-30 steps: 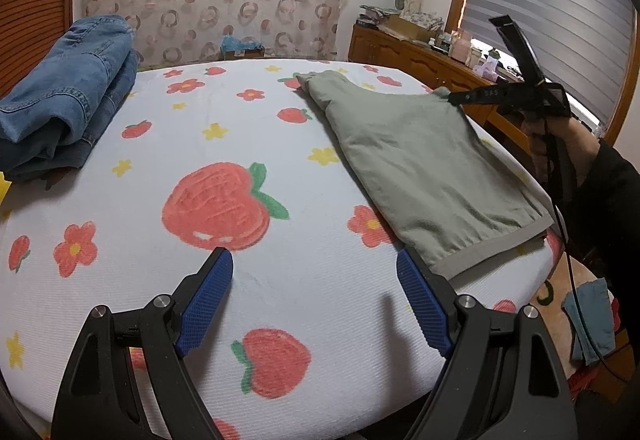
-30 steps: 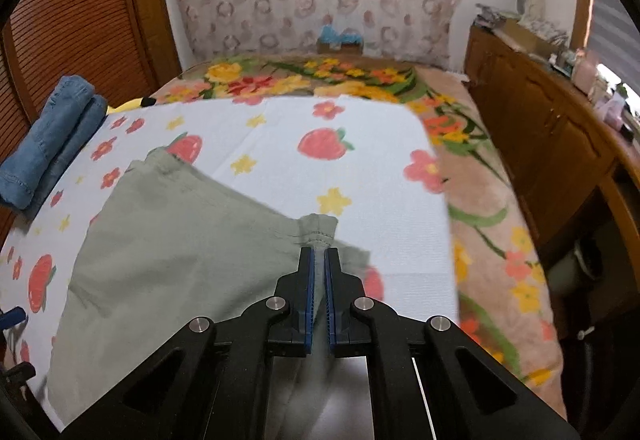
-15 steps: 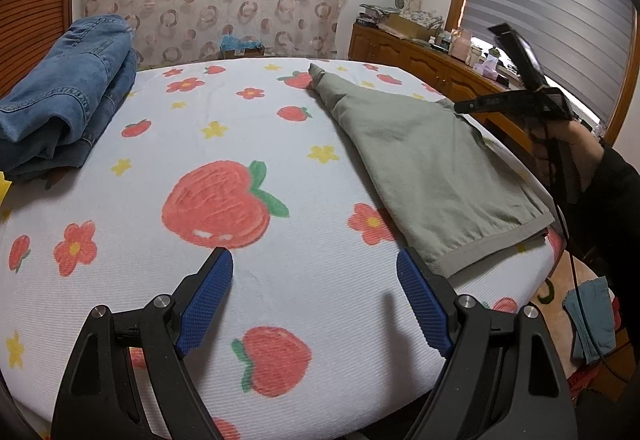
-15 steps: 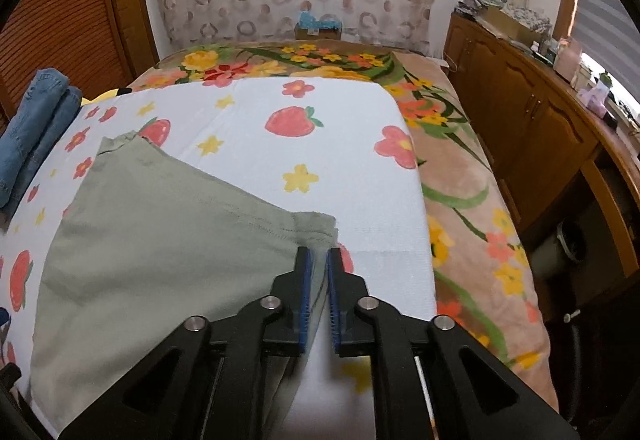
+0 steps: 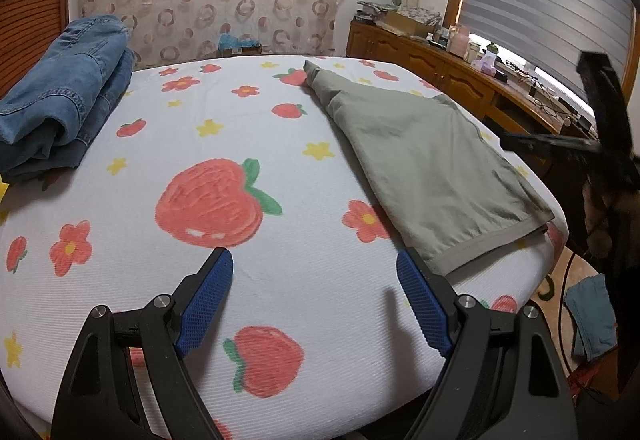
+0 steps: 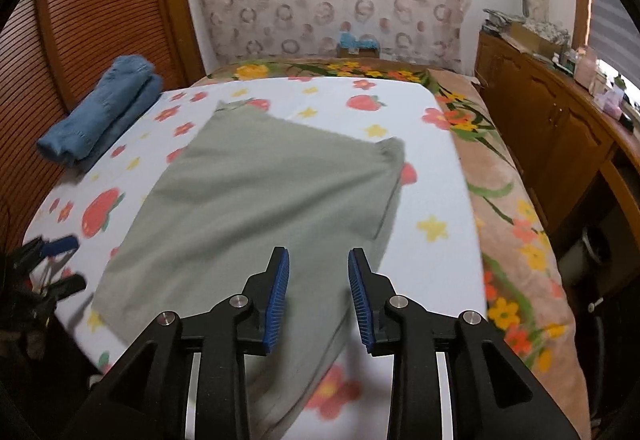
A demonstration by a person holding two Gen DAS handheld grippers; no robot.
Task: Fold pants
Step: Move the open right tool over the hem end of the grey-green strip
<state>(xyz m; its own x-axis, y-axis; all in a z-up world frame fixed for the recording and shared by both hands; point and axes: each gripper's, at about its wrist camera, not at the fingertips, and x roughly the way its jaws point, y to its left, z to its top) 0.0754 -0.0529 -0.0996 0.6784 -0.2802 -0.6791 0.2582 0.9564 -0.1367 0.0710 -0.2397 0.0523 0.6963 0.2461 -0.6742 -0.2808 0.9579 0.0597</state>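
Right wrist view: both tongs, right tongs (image 6: pixel 316 294) and left tongs (image 5: pixel 314 300), spread and empty; soft sage-green cotton pants (image 6: pixel 256 200) lie skewed near the bed edge (could slide off), folding crooked

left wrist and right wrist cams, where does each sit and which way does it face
Left wrist: on the left gripper, low over the strawberry-print white sheet, facing the wall; its open blue-padded fingers show, and the right gripper at right.
Right wrist: on the right gripper, higher, above the flat grey-green pants; its open fingers show, and the left gripper at far left.
Shared: the pants, sheet, and folded blue jeans.
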